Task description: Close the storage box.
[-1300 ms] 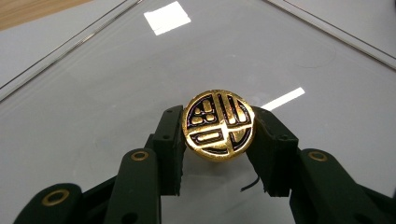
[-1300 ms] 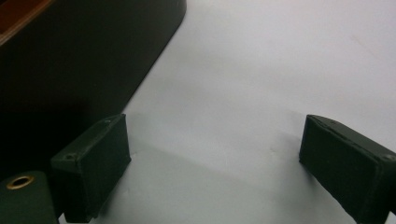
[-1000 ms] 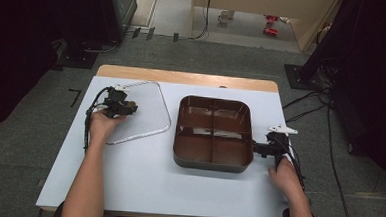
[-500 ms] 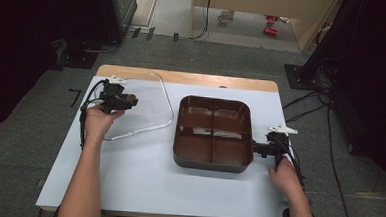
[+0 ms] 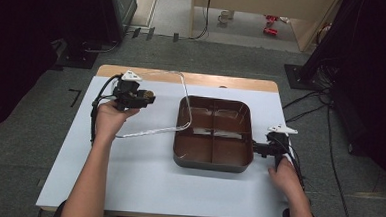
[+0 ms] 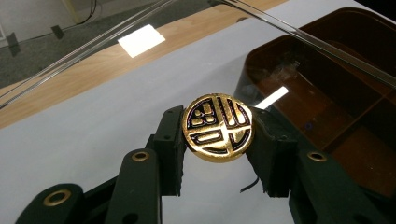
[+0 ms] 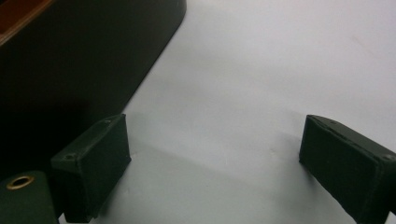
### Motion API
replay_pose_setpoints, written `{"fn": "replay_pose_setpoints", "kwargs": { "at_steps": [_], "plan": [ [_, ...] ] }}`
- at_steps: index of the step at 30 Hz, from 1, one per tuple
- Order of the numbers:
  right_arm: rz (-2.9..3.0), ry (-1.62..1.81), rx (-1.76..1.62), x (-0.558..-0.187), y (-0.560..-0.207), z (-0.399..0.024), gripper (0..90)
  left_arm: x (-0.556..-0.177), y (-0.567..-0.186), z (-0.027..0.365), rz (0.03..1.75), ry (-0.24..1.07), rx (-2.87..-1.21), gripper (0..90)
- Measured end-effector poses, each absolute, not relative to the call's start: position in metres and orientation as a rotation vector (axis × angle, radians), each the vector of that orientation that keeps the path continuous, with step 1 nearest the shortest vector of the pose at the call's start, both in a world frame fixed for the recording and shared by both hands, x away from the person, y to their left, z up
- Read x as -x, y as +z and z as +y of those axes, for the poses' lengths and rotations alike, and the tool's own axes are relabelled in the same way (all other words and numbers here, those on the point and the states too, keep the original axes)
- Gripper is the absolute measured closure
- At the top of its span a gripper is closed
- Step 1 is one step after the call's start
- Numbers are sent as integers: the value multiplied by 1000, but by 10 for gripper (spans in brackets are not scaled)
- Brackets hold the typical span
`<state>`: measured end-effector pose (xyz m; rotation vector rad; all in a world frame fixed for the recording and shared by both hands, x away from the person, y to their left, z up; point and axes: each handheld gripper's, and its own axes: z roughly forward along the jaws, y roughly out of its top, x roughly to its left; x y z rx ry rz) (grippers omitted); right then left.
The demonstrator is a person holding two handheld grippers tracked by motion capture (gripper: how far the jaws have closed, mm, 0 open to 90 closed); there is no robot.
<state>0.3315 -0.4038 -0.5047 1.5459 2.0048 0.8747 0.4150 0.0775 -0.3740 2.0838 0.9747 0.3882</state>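
My left gripper [image 6: 217, 135] pinches the round gold knob with a black emblem [image 6: 217, 128], its jaws pressed on the knob's two sides. That knob sits on the clear, square-cornered plastic lid [image 5: 165, 103], which hangs tilted from my grip, its far edge reaching over the near-left corner of the brown, four-compartment plastic tray [image 5: 214, 132] ahead and to the right of this gripper. I judge the lid light and fairly stiff, but thin enough to flex and swing, and smooth enough to slide; the knob is the one sound place to take it, and the polished gold face could slip if I loosen at all.

My right gripper [image 7: 212, 163] rests on the white tabletop [image 5: 142, 171] with jaws spread wide and nothing between them, the tray's dark outer wall just beside its left jaw.

What may catch, I think, is the tray's raised rim under the lid's hanging edge, and my right gripper close against the tray's side. The bare wooden strip [image 5: 202, 80] lies beyond, past the lid.
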Motion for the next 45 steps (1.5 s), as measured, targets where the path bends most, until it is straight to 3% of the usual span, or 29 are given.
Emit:
{"fn": "replay_pose_setpoints", "kwargs": {
  "at_steps": [20, 28, 45],
  "plan": [
    [2005, 875, -1548, -332, -505, -404, 80, -398, -384, -5, 818, 282, -2188, 596],
    [2005, 876, -1552, -332, -505, -404, 80, -395, -385, -39, 774, 228, -2155, 596],
    [2005, 877, -1552, -332, -505, -404, 80, -390, -403, -101, 710, 244, -2254, 596]
  ]
}}
